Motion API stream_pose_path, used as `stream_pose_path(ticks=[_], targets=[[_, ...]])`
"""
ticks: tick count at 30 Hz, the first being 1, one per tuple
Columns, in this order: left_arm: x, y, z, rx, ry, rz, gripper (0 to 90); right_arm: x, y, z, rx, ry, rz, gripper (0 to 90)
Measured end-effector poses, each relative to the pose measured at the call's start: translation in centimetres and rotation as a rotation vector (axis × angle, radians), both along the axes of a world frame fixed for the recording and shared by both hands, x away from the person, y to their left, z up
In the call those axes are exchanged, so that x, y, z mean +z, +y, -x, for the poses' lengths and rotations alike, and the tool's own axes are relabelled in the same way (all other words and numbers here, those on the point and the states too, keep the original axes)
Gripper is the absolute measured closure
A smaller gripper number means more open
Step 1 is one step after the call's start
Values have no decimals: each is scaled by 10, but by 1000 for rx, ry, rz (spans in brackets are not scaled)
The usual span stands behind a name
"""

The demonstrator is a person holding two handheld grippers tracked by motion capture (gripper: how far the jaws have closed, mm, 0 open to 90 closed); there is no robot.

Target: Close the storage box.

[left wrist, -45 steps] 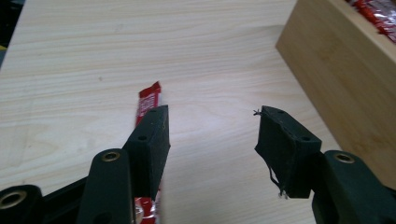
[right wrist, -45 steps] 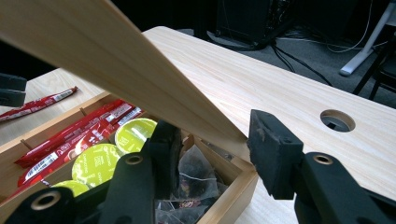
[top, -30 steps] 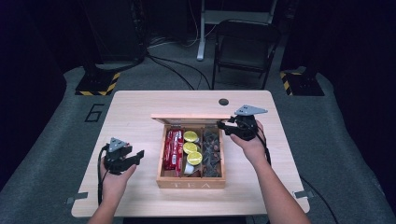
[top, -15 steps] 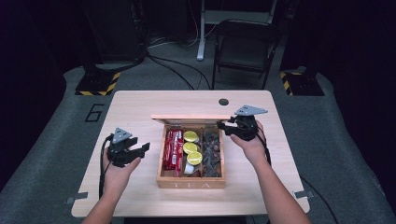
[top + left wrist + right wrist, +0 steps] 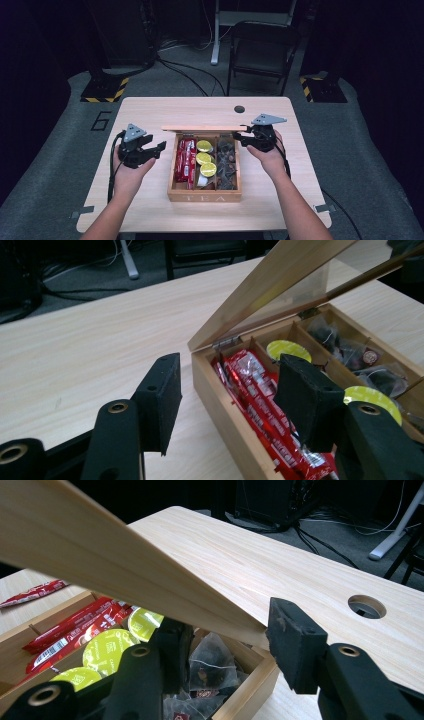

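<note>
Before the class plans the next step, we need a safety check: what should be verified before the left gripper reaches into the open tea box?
1. Lid propped up by right gripper: ok, its edge sits between the jaws.
2. Firmness of that grip: cannot tell.
3. Left gripper empty, jaws apart: ok.
4. Red sachets in the tea box uncovered: ok.
5. Left gripper apart from the box wall in the high view: ok.

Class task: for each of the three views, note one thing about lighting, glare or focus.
High view: the table is lit and its surroundings are dark. Left gripper view: the lid's clear pane carries pale glare, and the near jaws are soft. Right gripper view: the lid's wood is blurred up close, and the tea box lies shaded beneath.
</note>
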State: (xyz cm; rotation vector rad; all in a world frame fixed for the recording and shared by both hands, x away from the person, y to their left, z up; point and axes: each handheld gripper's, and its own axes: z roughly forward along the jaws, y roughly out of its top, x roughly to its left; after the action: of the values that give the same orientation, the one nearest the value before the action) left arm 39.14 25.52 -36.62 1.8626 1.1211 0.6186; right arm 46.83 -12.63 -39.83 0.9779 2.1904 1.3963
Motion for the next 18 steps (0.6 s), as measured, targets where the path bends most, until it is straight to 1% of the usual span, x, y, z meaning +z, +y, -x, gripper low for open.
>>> stream_pose_path(ticks=[2, 3, 4, 8, 10, 14, 15, 18], targets=[[7, -4, -1, -13, -16, -13, 436, 0, 0, 0, -2, 3, -6, 530], [9, -4, -1, -22, -12, -23, 436, 0, 0, -1, -5, 3, -9, 530], [11, -6, -2, -24, -23, -22, 436, 0, 0, -1, -1, -4, -7, 530], [19, -10, -5, -31, -39, -27, 436, 0, 0, -1, 0, -4, -8, 530], [21, -12, -6, -37, -41, -32, 436, 0, 0, -1, 2, -4, -6, 529], [24, -16, -5, -42, -46, -23, 439, 0, 0, -1, 0, -3, -10, 529], [24, -17, -5, -39, -48, -27, 441, 0, 0, -1, 0, -2, -10, 529], [26, -19, -5, -37, -61, -25, 451, 0, 0, -2, -2, -1, -14, 529]])
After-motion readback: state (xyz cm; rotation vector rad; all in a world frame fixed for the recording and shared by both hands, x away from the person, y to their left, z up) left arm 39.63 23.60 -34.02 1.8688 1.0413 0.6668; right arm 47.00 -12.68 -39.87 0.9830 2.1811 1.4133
